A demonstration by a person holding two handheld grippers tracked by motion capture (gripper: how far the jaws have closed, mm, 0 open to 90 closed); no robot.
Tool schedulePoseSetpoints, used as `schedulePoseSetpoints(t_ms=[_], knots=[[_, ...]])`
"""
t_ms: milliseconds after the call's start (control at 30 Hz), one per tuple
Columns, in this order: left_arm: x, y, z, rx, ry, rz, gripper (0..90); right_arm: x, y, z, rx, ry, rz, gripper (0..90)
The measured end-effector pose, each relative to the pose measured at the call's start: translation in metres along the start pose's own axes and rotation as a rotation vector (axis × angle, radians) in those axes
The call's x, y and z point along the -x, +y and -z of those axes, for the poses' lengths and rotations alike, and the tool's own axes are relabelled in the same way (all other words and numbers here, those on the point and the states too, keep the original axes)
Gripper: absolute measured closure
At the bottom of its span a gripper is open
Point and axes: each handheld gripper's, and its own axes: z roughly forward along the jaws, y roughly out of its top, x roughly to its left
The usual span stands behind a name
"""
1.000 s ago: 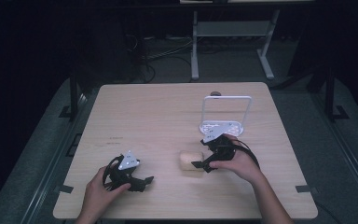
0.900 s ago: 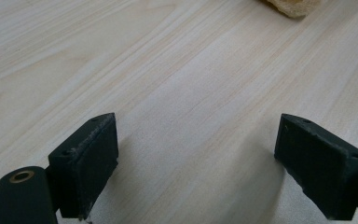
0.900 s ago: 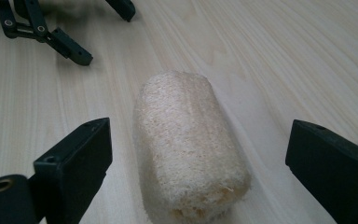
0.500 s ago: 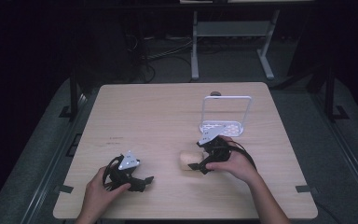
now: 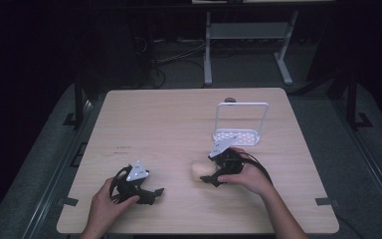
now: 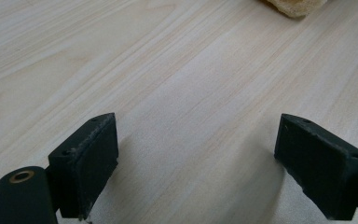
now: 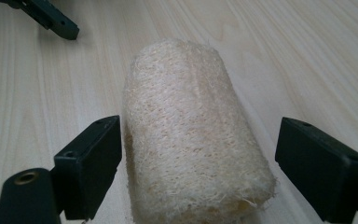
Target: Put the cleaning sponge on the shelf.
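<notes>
A pale, rough loofah cylinder (image 5: pixel 198 172) lies on its side on the wooden table (image 5: pixel 169 124), front of centre. My right gripper (image 5: pixel 208 176) is open and straddles it. In the right gripper view the loofah (image 7: pixel 191 149) lies between the two black jaws, close against the left one and apart from the right one. My left gripper (image 5: pixel 153 192) rests low over the table at the front left, open, with bare wood between its fingers (image 6: pixel 86 158). In the left gripper view the edge of the loofah (image 6: pixel 293 5) sits far ahead at the top right.
A small white wire rack (image 5: pixel 240 124) with a perforated base stands just behind the right hand. In the right gripper view a jaw of the left gripper (image 7: pixel 46 16) pokes in at the top left. Dark floor and a metal stand's legs (image 5: pixel 248 50) lie beyond the table.
My right gripper has slid left and a little toward the front edge, so its jaws now reach around the loofah. The loofah and the left gripper have stayed put.
</notes>
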Motion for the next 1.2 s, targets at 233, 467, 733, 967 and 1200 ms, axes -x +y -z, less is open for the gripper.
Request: schedulePoseSetpoints(t_ms=[233,467,733,967,1200], knots=[[0.0000,0.0000,-0.0001,0.001,0.000,0.000,12.8,0.0001,-0.0008,-0.0031,-0.012,0.011,-0.008,15.3],[0.0000,0.0000,0.0000,0.001,0.000,0.000,12.8,-0.0001,-0.0020,-0.0058,-0.019,0.024,-0.003,19.5],[0.0000,0.0000,-0.0001,0.001,0.000,0.000,12.9,0.0008,-0.0038,-0.0052,-0.017,0.020,-0.009,26.5],[0.0000,0.0000,0.0000,0.000,0.000,0.000,12.8,0.0001,-0.0046,-0.0046,-0.014,0.014,-0.004,26.9],[0.0000,0.0000,-0.0001,0.001,0.000,0.000,12.9,-0.0009,-0.0050,-0.0021,-0.009,0.003,-0.002,27.2]])
